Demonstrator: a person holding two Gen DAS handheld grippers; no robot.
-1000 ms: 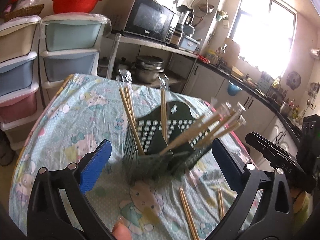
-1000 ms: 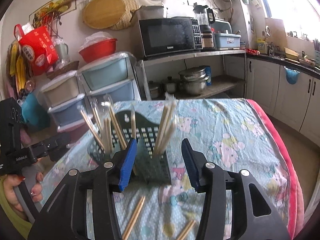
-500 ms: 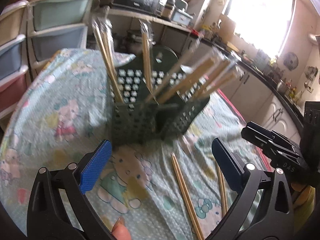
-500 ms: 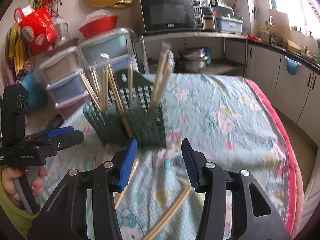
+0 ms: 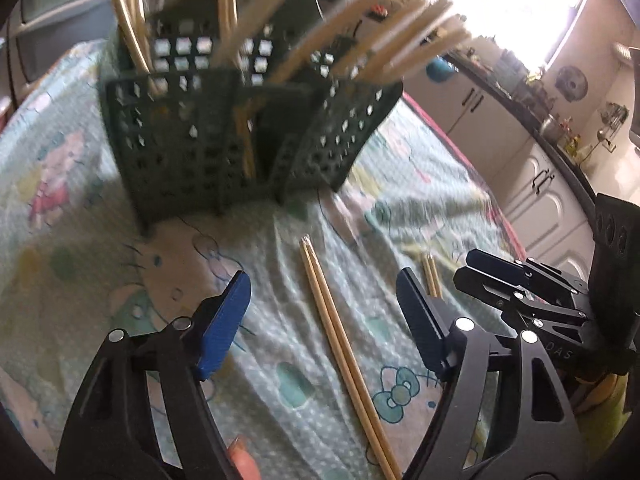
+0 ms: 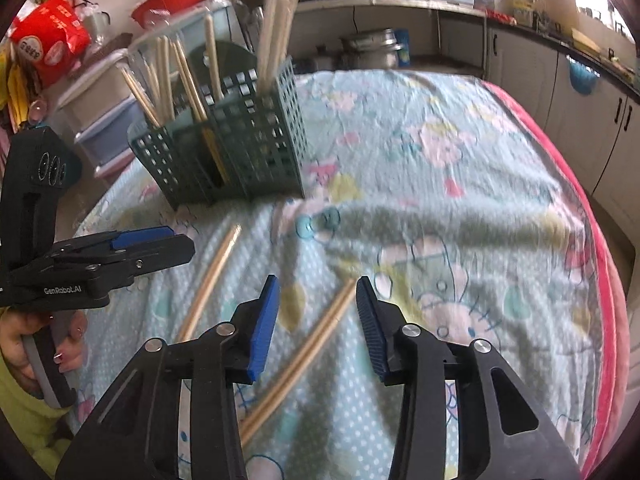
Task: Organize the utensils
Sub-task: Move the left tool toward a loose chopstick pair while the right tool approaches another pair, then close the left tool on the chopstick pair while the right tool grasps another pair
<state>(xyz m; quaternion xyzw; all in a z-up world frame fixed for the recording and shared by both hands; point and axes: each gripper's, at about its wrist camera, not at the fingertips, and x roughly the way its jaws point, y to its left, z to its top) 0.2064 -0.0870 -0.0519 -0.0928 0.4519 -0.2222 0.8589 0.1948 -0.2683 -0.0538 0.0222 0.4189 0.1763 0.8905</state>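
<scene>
A dark green lattice utensil basket (image 5: 224, 136) stands on the table and holds several bamboo chopsticks; it also shows in the right wrist view (image 6: 240, 152). A loose pair of chopsticks (image 5: 340, 336) lies on the cloth between the fingers of my open left gripper (image 5: 324, 320). A second pair (image 5: 431, 276) lies to the right, partly hidden. In the right wrist view my open right gripper (image 6: 316, 320) hovers over that pair (image 6: 308, 352), and the other pair (image 6: 208, 284) lies beside the left gripper (image 6: 120, 248).
The round table carries a light blue cartoon tablecloth (image 6: 460, 184) with a pink edge (image 6: 604, 272). Plastic drawer units (image 6: 108, 92) stand behind the basket. Kitchen cabinets (image 5: 532, 176) line the right wall.
Both grippers have tilted down and come lower toward the cloth; the basket has risen in both views. The left gripper's fingers have narrowed but stay open.
</scene>
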